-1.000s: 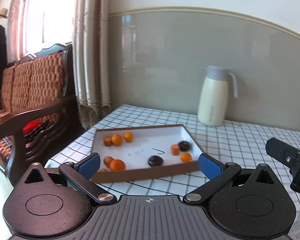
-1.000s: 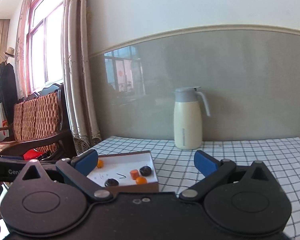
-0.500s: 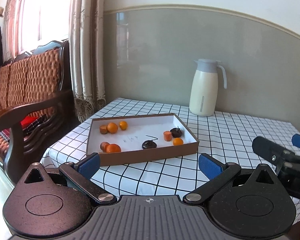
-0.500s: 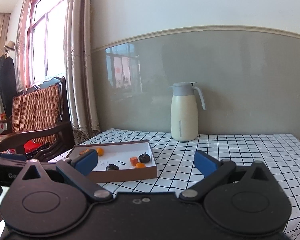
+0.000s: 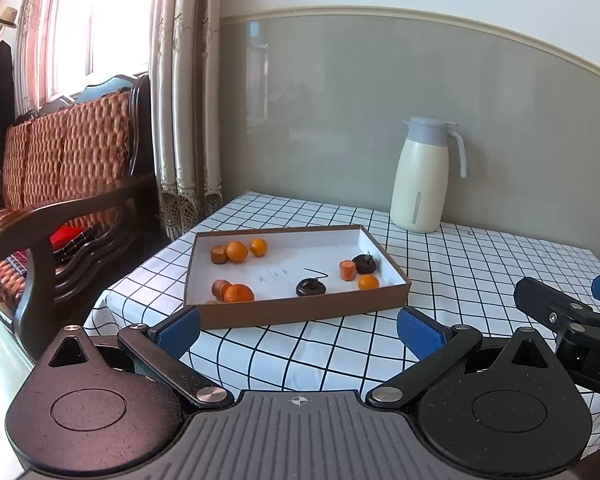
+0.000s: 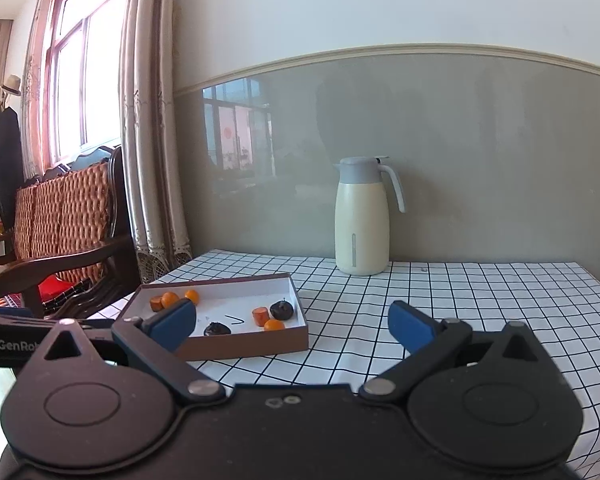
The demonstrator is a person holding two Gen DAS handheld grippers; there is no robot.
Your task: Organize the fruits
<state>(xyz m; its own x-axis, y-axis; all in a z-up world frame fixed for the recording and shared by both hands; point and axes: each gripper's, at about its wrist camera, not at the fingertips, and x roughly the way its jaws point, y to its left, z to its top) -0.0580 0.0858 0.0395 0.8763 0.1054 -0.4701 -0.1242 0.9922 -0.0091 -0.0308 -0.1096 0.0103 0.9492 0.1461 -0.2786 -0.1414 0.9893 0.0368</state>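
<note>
A shallow brown cardboard box [image 5: 300, 312] with a white floor lies on the checked tablecloth; it also shows in the right wrist view [image 6: 244, 346]. Inside are several orange tangerines [image 5: 237, 251], orange-brown cut pieces [image 5: 347, 270] and two dark fruits [image 5: 311, 287]. My left gripper [image 5: 299, 332] is open and empty, held back from the box's near wall. My right gripper [image 6: 292, 326] is open and empty, to the right of the box and above the cloth. Its fingers [image 5: 548, 308] show at the right edge of the left wrist view.
A cream thermos jug [image 5: 422, 184] with a grey lid stands at the back of the table by the grey wall. A wooden sofa [image 5: 60, 200] with woven cushions and a curtain [image 5: 184, 120] stand to the left. The table's left edge [image 5: 116, 292] is near the box.
Both grippers have pulled back and risen from the box, so it looks smaller and farther off. The fruits have not moved. Both grippers stay open.
</note>
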